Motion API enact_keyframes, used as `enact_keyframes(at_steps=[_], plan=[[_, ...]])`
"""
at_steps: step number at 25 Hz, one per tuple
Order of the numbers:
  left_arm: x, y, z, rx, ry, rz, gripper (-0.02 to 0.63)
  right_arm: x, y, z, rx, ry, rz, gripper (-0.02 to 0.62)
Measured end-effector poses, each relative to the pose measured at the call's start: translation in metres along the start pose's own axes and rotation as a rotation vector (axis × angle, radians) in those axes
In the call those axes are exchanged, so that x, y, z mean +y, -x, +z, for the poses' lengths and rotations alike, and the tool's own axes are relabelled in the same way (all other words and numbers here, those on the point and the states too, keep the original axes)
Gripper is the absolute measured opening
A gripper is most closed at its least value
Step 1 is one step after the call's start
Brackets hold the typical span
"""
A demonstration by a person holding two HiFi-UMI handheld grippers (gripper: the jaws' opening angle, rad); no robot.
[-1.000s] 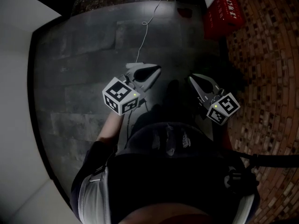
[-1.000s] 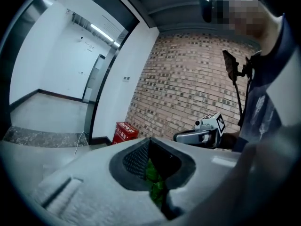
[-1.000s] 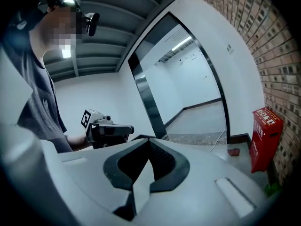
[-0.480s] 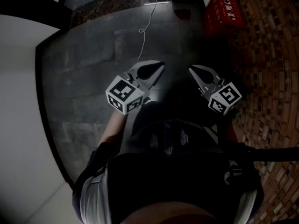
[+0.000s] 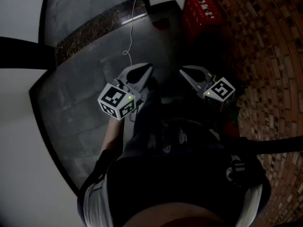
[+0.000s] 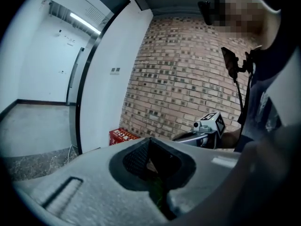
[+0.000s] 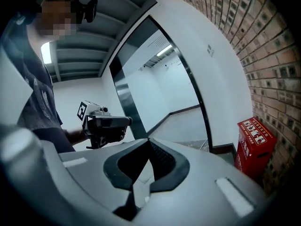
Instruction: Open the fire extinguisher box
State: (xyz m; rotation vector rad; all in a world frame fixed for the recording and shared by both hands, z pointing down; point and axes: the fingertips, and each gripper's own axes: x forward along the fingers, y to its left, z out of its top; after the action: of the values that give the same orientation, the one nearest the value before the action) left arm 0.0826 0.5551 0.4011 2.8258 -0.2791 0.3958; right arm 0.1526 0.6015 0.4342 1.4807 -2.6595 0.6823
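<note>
Red against the dark floor (image 5: 85, 93), the fire extinguisher box (image 5: 201, 11) stood in the corner where the brick wall (image 5: 265, 56) met the white wall (image 7: 221, 88), ahead of the person and somewhat to the right. It seemed to stand upright, with its long side going up from the floor and its printed top face turned upward. Both grippers were held low in front of the body and well apart from the box. The right gripper (image 5: 182, 71) was the nearer one, since the box lay forward and slightly to the right of its tips. In the right gripper view the box appeared at the far right edge, so this gripper was pointing to the left of the box and probably needed to turn right to face it. The left gripper (image 5: 147, 67) was farther away, and the box lay across the body line from it, forward and to the right. The jaws of each gripper were closed together, with nothing between them. A thin white cord (image 5: 130, 37) lay on the floor to the left of the box, not touching it. No view showed clearly on which face the door or latch of the box was.
</note>
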Motion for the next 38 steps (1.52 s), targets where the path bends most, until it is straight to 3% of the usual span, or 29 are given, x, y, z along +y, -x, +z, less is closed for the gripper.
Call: enact_keyframes(at_steps=[10,16,26,38], plan=[[0.116,-0.017,0.031,0.006,0.001,-0.154,-0.003,-0.039,-0.112,0.052,0.010,-0.066,-0.098,0.002],[0.150,-0.038,0.033,0.044,0.017,-0.249,-0.003,-0.054,-0.143,0.067,0.014,-0.074,-0.133,0.002],[0.157,-0.098,0.054,0.086,-0.014,-0.340,-0.003,-0.102,-0.122,0.062,-0.013,-0.165,-0.227,0.002],[0.126,-0.230,0.099,0.142,-0.082,-0.339,-0.003,-0.198,-0.085,0.083,-0.024,-0.195,-0.108,0.002]])
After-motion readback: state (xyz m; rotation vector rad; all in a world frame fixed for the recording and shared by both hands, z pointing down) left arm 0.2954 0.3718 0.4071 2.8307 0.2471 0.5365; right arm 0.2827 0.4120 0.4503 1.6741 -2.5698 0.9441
